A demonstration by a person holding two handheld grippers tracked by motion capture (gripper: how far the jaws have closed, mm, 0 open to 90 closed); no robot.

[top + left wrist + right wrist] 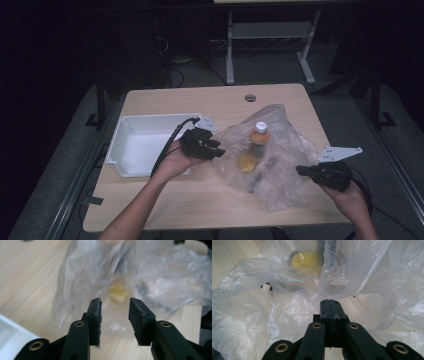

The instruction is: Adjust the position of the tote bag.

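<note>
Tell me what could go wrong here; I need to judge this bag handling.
The right gripper pinches only thin plastic bag, which could tear or slip out. The left gripper is open, so the bag has one hold. The bottle inside could tip or roll if the bag is pulled.

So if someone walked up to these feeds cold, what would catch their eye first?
Probably the crumpled clear plastic bag spread over the right half of the table, with an orange bottle with a white cap and a yellow item showing through it. Next, the right gripper, jaws shut on a fold of that bag, and the left gripper, jaws apart at the bag's left edge. A white bin sits at the table's left.
</note>
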